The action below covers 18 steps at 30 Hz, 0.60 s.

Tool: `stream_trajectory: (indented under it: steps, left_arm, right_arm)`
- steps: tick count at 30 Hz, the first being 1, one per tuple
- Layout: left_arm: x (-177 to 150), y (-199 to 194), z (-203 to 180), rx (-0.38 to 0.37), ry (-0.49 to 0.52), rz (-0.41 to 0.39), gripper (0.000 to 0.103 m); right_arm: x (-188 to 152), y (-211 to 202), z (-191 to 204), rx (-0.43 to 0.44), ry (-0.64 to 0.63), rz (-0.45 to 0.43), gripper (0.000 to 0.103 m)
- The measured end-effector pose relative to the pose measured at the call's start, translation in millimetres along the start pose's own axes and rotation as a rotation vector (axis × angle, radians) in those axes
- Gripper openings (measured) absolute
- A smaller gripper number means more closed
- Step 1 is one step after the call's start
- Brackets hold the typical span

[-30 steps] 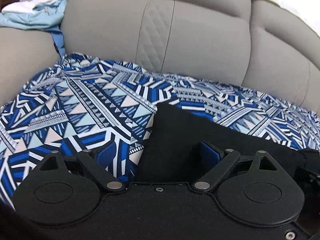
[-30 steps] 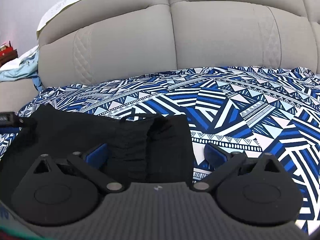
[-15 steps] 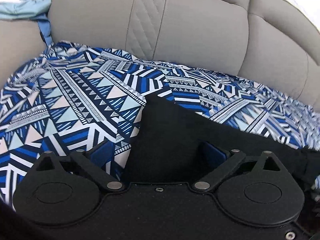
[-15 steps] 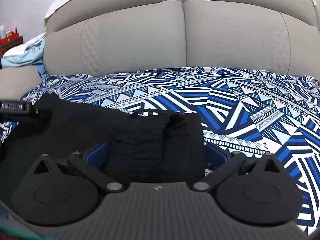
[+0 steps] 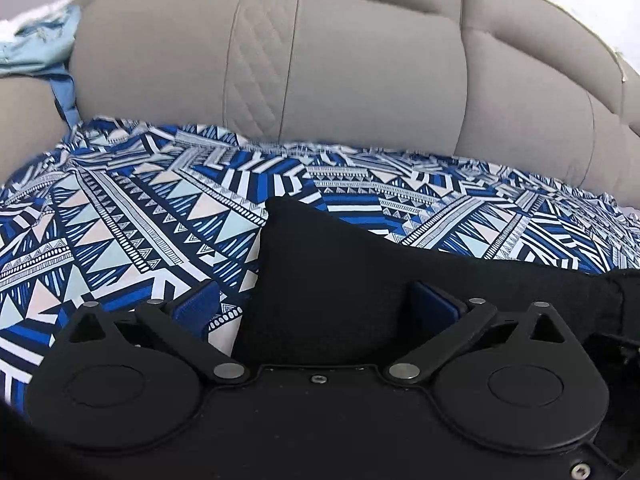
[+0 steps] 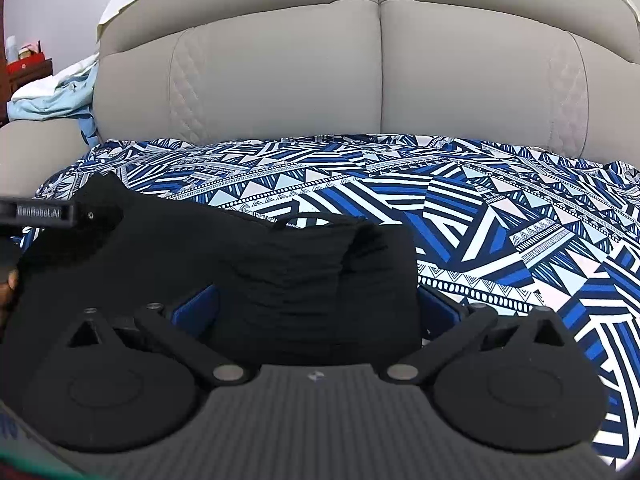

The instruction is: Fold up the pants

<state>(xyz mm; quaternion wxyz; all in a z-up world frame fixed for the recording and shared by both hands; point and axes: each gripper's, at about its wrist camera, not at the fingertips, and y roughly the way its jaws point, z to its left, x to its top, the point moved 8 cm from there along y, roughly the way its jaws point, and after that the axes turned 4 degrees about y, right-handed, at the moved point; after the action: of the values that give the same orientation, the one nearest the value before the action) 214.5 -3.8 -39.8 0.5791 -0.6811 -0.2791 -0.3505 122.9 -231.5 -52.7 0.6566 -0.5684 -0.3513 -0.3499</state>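
Black fabric — the pants (image 5: 336, 280) — is spread on a blue, white and black patterned sheet (image 5: 132, 232) before a grey padded headboard (image 5: 360, 80). One corner of the garment is seen between the fingers of the left gripper (image 5: 314, 304), whose jaws have just been opening and are spread wide; the pads are not pressed on the cloth. In the right wrist view a bunched, folded edge of the pants lies between the fingers of the right gripper (image 6: 316, 304) — also released, jaws wide apart. A pale blue garment (image 6: 60, 96) is heaped at far left.
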Motion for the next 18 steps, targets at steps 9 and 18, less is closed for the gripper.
stream_trajectory:
  steps: [9,18]
  left_arm:
    - [2.2,1.7,0.7,0.002,0.003,0.028,0.103]
    - [8.4,2.3,-6.2,-0.068,0.009,0.032,0.082]
  right_arm:
    - [-0.9,-0.4,-0.5,0.0,-0.005,-0.004,0.103]
    - [-0.3,-1.8,0.6,0.011,-0.002,-0.007,0.098]
